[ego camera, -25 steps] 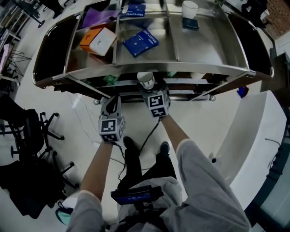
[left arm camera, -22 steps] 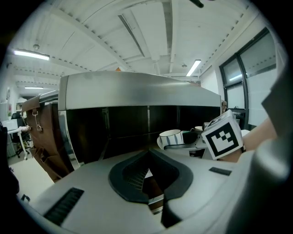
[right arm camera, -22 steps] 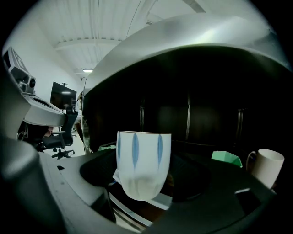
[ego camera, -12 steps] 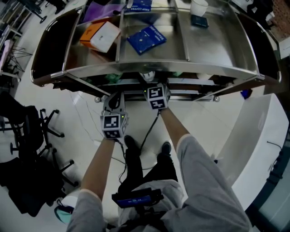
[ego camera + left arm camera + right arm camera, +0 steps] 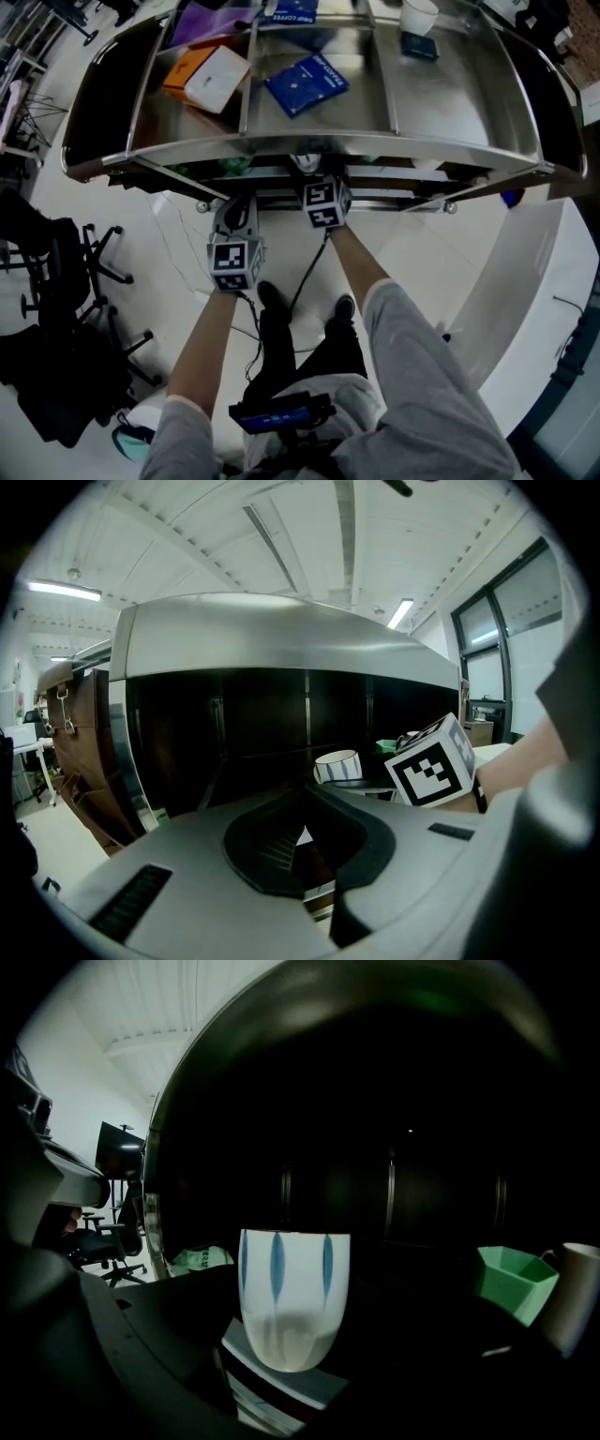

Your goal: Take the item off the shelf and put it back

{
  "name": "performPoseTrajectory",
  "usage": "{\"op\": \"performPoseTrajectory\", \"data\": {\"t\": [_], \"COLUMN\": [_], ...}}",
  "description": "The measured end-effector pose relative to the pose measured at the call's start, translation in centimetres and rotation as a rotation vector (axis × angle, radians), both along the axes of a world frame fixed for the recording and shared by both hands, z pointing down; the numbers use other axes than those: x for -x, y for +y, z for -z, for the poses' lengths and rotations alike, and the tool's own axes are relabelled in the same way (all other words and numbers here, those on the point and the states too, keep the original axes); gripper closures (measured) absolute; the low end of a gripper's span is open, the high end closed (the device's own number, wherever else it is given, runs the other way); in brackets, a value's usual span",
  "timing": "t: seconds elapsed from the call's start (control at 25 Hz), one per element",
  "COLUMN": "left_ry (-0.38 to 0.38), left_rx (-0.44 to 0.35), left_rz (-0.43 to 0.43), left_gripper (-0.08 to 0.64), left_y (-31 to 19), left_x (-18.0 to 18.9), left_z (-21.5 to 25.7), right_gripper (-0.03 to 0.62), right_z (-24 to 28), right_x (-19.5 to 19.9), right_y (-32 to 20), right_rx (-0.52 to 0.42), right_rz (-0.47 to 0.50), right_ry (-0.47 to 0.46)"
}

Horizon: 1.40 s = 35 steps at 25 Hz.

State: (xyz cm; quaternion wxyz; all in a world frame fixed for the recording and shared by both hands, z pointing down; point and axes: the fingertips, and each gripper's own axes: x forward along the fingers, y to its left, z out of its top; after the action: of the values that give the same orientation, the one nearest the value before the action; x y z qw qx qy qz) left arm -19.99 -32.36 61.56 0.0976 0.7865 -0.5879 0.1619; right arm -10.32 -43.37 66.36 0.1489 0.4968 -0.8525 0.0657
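Observation:
A white cup with blue leaf marks stands upright between my right gripper's dark jaws, over a flat striped thing on the lower level of the steel shelf rack. My right gripper reaches under the rack's front edge, shut on this cup. Only a sliver of the cup shows in the head view. The left gripper view catches the cup beside the right gripper's marker cube. My left gripper hangs lower and to the left, in front of the rack, shut with nothing in it.
The top shelf holds a blue book, an orange and white box and a paper cup. On the lower shelf a green container and a pale mug stand right of the cup. An office chair stands left, a white counter right.
My right gripper has carried the cup forward, from in front of the rack to under its top shelf's edge. The left gripper has hardly moved.

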Motion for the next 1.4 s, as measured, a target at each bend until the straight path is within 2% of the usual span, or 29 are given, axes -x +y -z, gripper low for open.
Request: {"op": "performPoseTrajectory", "data": {"t": [0.4,0.52,0.76,1.4], "left_ry": [0.015,0.040,0.046,0.053], "left_rx": [0.012,0.005,0.032,0.030], "left_rz": [0.027,0.049,0.060,0.057], "left_gripper": [0.555,0.555,0.555,0.555], "left_y": [-0.1,-0.3,0.2,1.2], "left_x": [0.7,0.8,0.9,0.7], "left_z": [-1.4,-1.1,-2.1,-1.2], "right_gripper": [0.218,0.216,0.215,0.212], "right_z": [-0.3,-0.4,-1.0,-0.2], "right_x": [0.7,0.6,0.2,-1.7], "right_y": [-0.6,-0.6,-0.2,1.3], "right_rx": [-0.005,0.003,0.026,0.068], "right_rz": [0.009,0.006,-0.005,-0.062], "right_ry": [0.023,0.017,0.012,-0.019]}}
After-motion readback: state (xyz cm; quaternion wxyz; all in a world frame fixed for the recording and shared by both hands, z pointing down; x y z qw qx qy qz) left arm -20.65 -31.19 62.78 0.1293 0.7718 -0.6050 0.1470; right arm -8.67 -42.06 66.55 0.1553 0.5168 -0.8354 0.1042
